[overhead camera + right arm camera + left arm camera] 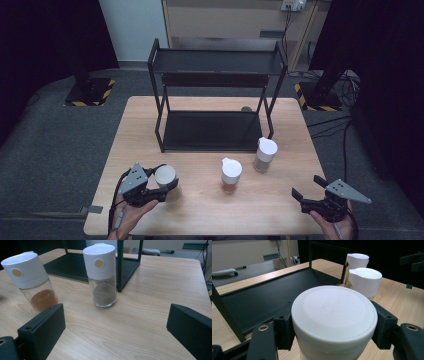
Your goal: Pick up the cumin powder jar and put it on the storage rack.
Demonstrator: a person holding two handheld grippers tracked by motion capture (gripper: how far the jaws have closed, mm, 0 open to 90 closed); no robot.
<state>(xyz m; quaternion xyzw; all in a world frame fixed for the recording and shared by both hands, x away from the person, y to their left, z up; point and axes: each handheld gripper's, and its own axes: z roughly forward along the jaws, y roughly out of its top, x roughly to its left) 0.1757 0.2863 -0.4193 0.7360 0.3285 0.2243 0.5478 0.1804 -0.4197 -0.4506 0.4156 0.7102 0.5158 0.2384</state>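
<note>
The left hand-held gripper (162, 186) pinches a white-lidded jar (165, 176) just under its lid, one jaw on each side, a grip that would keep it upright if lifted from the desk (200, 210). The right hand-held gripper (305, 189) waits spread and empty. Two spice jars, orange (231, 175) and brown (264, 154), stand near the black rack (215, 95), probably meant for its shelves.

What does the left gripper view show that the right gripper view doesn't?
Left gripper view alone: a white-lidded jar clamped between the left gripper's jaws, seen from above the lid.

Right gripper view alone: the contents of two shakers, orange powder and grey-brown powder, plus the right gripper's jaws spread wide over bare table.

Both: those two shakers' white caps, the black rack and the wooden table.
</note>
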